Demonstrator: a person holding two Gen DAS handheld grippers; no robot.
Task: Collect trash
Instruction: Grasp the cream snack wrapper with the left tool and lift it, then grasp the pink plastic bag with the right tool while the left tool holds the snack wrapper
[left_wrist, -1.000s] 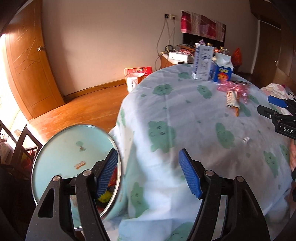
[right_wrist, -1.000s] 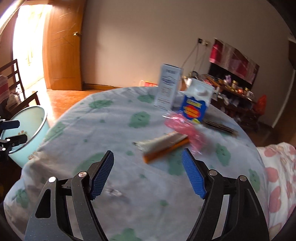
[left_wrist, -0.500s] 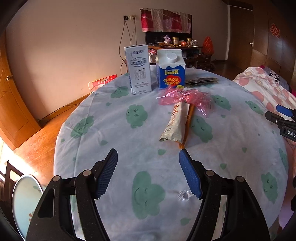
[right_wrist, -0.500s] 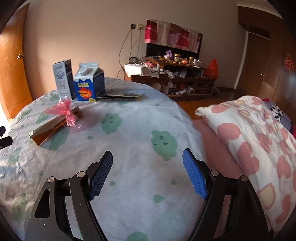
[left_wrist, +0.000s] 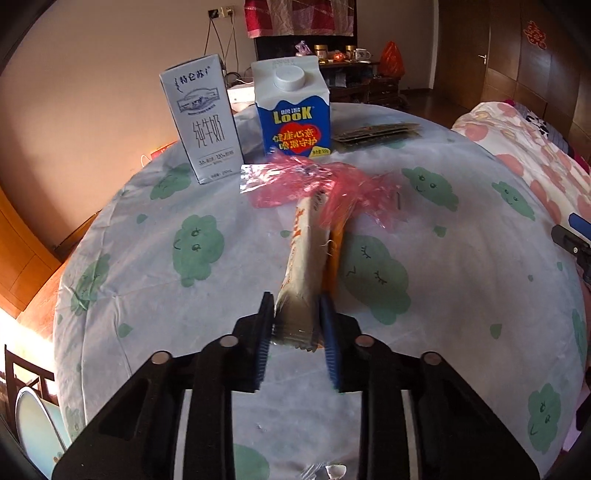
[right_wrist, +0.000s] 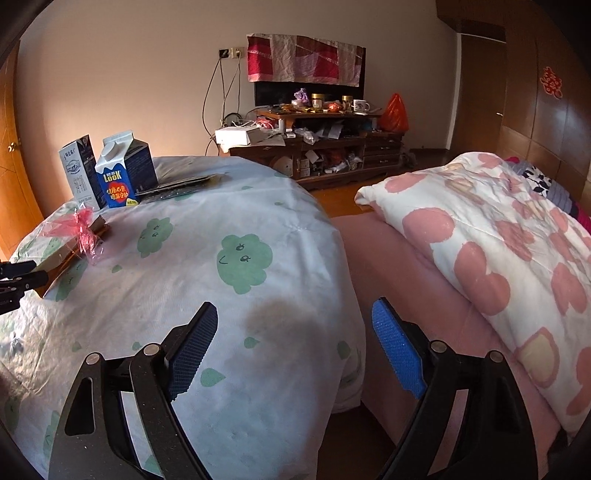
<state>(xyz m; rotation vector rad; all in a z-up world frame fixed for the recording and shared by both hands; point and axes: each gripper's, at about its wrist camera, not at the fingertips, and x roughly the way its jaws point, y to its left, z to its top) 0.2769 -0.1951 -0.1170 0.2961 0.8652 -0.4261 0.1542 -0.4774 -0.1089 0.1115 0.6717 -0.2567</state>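
Your left gripper is closing on the near end of the wrapper, which lies mid-table toward the near edge. Your right gripper is opening, empty, over the right edge. Next: lift clear and carry it to the bin.

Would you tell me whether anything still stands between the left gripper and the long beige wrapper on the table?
Nothing does: the left gripper is closing with the near end of the beige wrapper already between its pads.
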